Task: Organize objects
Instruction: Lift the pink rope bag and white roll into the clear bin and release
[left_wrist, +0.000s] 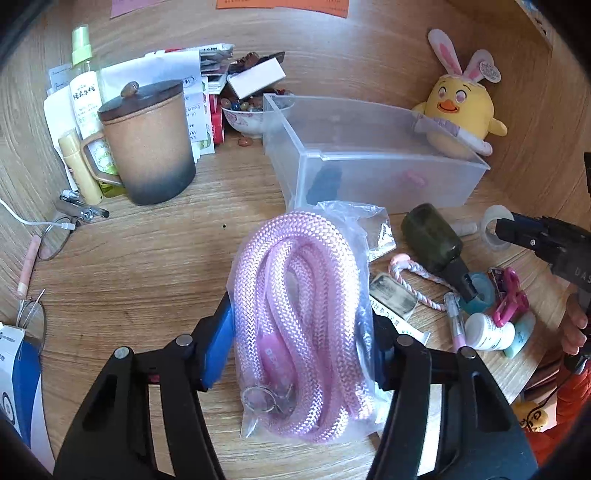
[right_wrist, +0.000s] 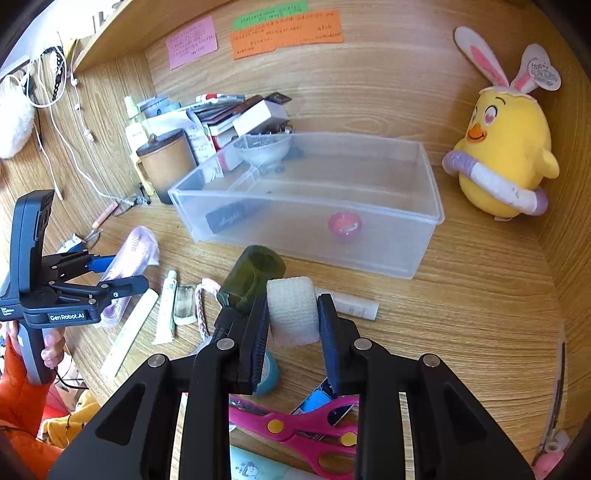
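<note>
My left gripper (left_wrist: 301, 328) is shut on a clear bag with a coiled pink rope (left_wrist: 299, 295) and holds it above the wooden desk (left_wrist: 140, 266). It also shows in the right wrist view (right_wrist: 122, 273), with the bag (right_wrist: 129, 258) between its fingers. My right gripper (right_wrist: 293, 317) is shut on a white roll of tape (right_wrist: 293, 310); in the left wrist view (left_wrist: 498, 229) it holds that roll (left_wrist: 493, 221). A clear plastic bin (right_wrist: 369, 236) stands behind; it holds a pink round thing (right_wrist: 344, 225) and a dark item (right_wrist: 226, 218).
A dark green bottle (right_wrist: 255, 275), tubes (right_wrist: 166, 314), pink scissors (right_wrist: 295, 428) and a teal tape roll (right_wrist: 269, 376) lie at the desk front. A yellow chick plush (right_wrist: 506, 162) stands right. A lidded brown mug (left_wrist: 147, 144), spray bottle (left_wrist: 85, 88), bead bowl (left_wrist: 243, 114) and papers stand back left.
</note>
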